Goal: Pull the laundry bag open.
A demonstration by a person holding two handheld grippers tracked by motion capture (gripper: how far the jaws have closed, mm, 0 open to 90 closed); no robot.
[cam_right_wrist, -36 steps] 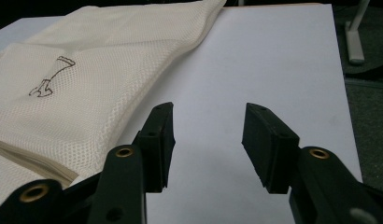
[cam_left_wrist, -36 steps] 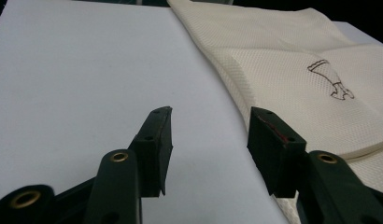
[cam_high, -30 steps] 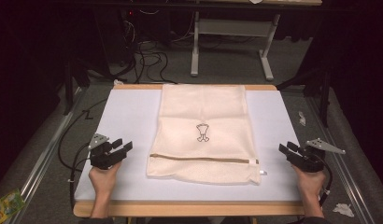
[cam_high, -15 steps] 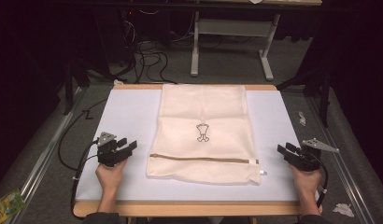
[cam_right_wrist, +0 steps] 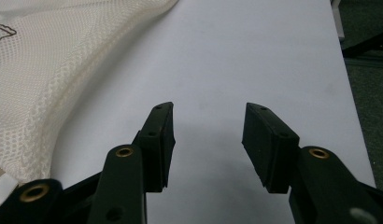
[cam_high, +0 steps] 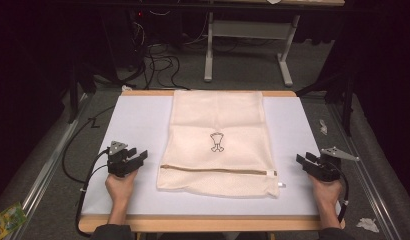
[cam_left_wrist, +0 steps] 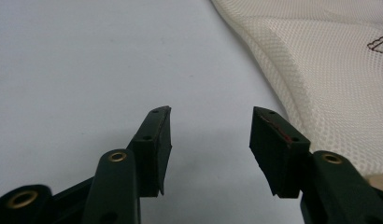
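A cream mesh laundry bag lies flat in the middle of the white table top, its zipper running across near the front edge and a small dark embroidered figure at its centre. My left gripper rests low over the table just left of the bag, jaws open with nothing between them; the bag's edge lies to their right. My right gripper sits to the right of the bag, also open and empty, with the mesh at its left.
The table's wooden front edge is close to both hands. Beyond the far edge are cables on the floor and a white desk frame. A green packet and crumpled paper lie on the floor at either side.
My left gripper has shifted a little to the right, toward the bag, and sunk slightly. The right gripper and the bag stay where they were.
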